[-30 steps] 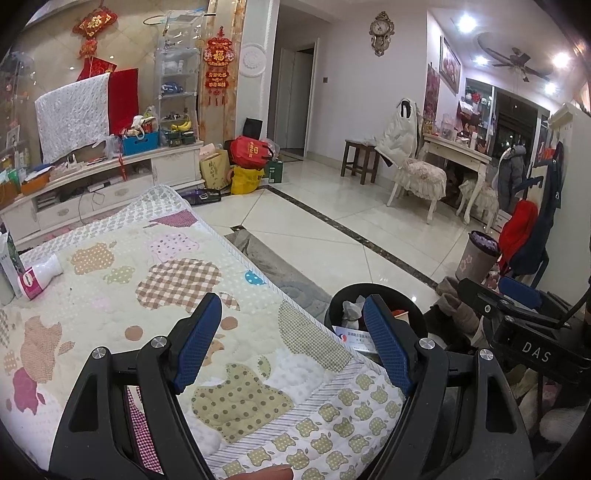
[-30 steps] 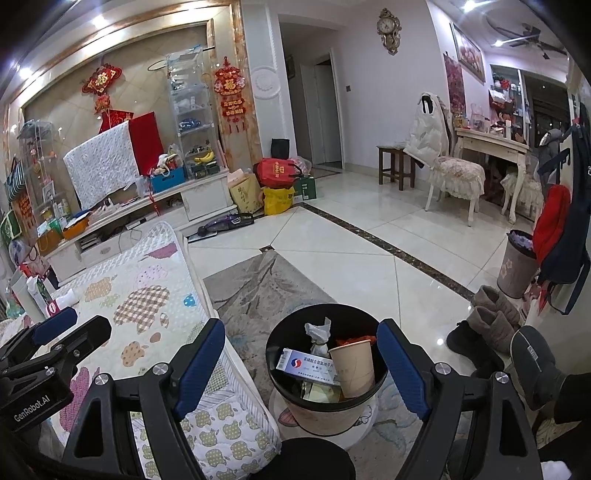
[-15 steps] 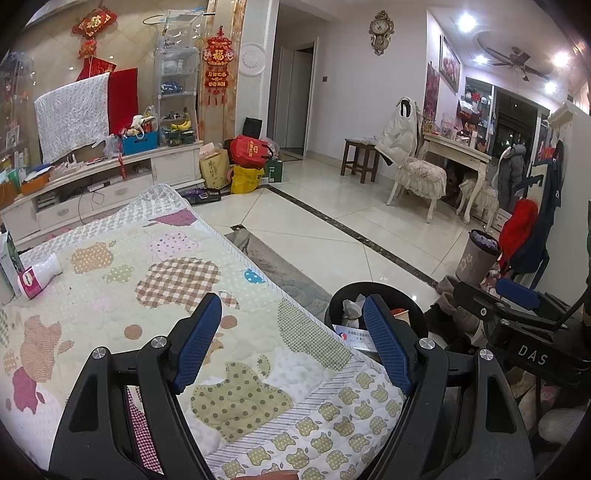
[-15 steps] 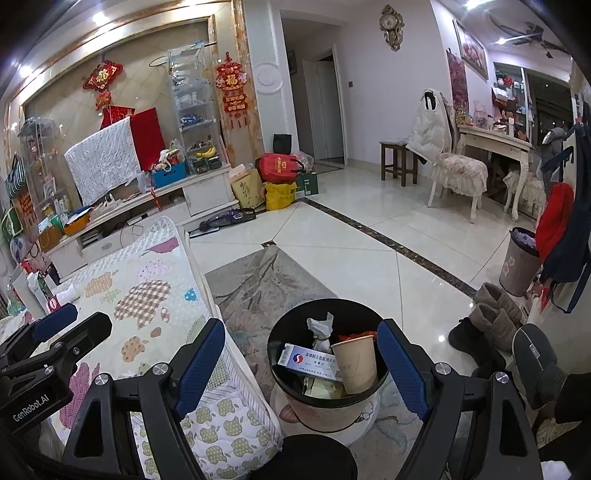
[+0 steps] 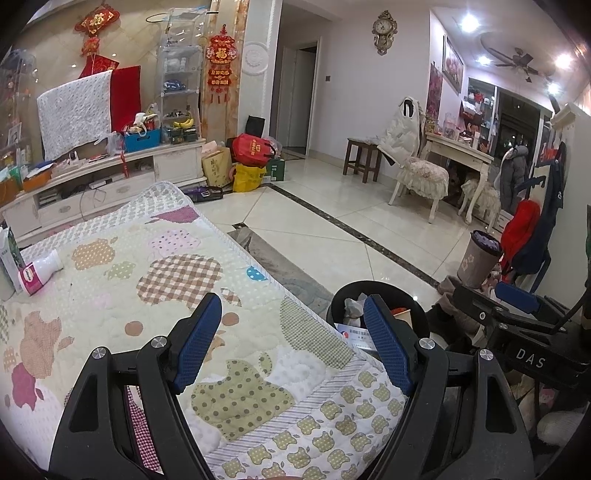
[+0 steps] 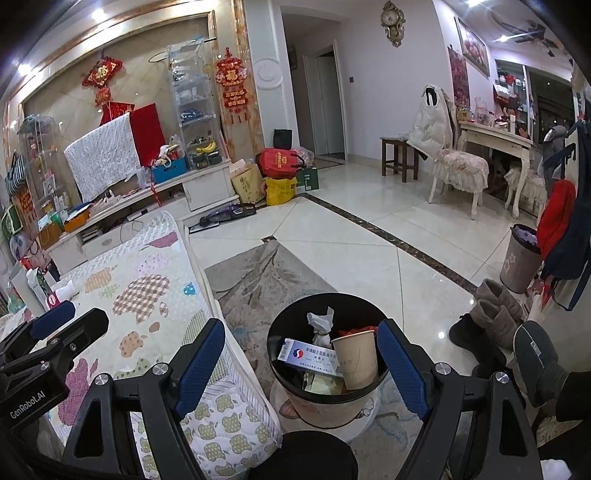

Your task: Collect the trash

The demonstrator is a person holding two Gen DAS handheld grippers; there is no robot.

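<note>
Both tongs stand wide apart and empty: left tongs (image 5: 291,332) over the quilted bed (image 5: 155,280), right tongs (image 6: 301,356) above the trash bin (image 6: 295,402) holding a paper cup (image 6: 356,360).

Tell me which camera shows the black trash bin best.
The right wrist view: the black trash bin shows whole on the floor, with the paper cup and a box visible inside. The left wrist view shows only its rim past the quilt edge, behind a claw finger.

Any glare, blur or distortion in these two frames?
Left wrist: sharp, dark fisheye corners, ceiling lights flare, walls bow. Right wrist: sharp too, tile floor shows small glints, bin evenly lit; edges curve strongly.
</note>
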